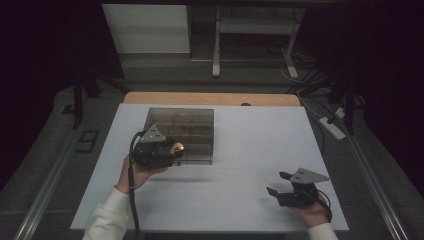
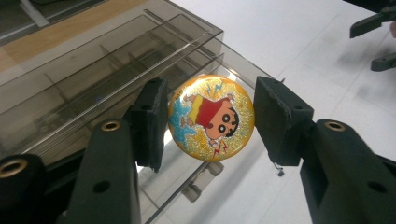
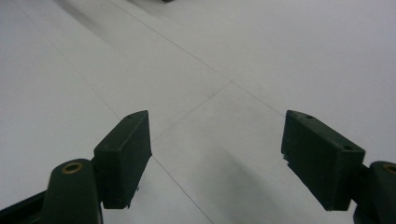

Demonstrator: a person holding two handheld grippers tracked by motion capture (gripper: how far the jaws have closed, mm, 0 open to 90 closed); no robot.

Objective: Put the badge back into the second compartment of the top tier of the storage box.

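High view, left gripper (image 1: 176, 148): held in the left hand (image 1: 137, 172) at the near left corner of the smoky clear box (image 1: 192, 117); round badge (image 1: 178, 147) at its tip, over the box's near edge.
High view, right gripper (image 1: 276, 183): in the right hand (image 1: 312, 209), low over the white table (image 1: 240, 200), well apart from the box; jaws spread, nothing between them.
Left gripper view, badge (image 2: 211, 116): glittery orange, cartoon figure facing the camera, clamped edge to edge between the 2 pads (image 2: 150, 122).
Left gripper view, box (image 2: 93, 74): divided compartments behind and below the badge.
Right gripper view, right gripper (image 3: 217, 161): 2 jaws wide apart above bare table (image 3: 210, 60).
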